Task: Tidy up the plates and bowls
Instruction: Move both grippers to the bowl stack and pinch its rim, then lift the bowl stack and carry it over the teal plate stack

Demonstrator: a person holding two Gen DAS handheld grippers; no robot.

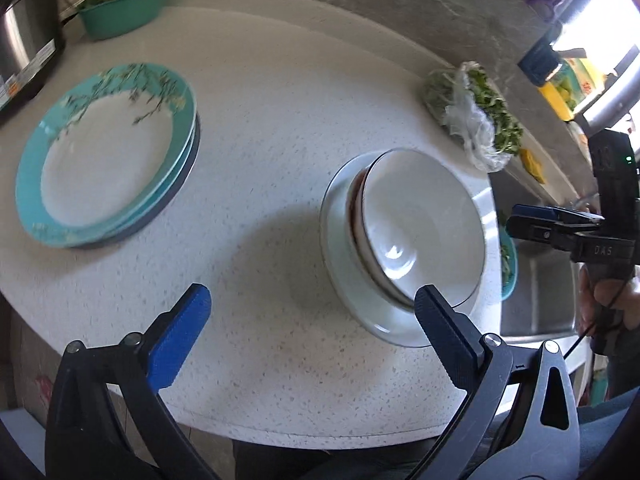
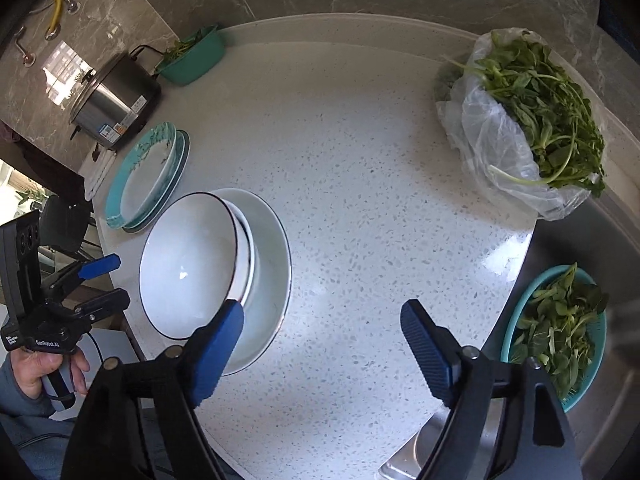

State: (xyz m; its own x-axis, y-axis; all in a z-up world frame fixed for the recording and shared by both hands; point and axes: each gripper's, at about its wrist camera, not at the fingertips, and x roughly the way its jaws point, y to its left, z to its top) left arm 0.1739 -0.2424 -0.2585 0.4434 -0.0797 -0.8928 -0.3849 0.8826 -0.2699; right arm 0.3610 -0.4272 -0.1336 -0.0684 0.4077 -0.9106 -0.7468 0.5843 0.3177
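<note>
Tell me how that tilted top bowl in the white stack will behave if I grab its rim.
The top bowl looks glazed and glossy, so the pads may slip on its rim. It sits tilted in the bowls under it, resting on the white plate, so it could rock or slide when nudged. Likely rigid ceramic, chippable. Both the left gripper and right gripper are open.

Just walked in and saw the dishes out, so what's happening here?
A person holds a gripper in each hand over a white counter. Both the left gripper and right gripper are open and hold nothing. The teal plates sit stacked on one side. The white bowls are nested, tilted, on a white plate.
</note>
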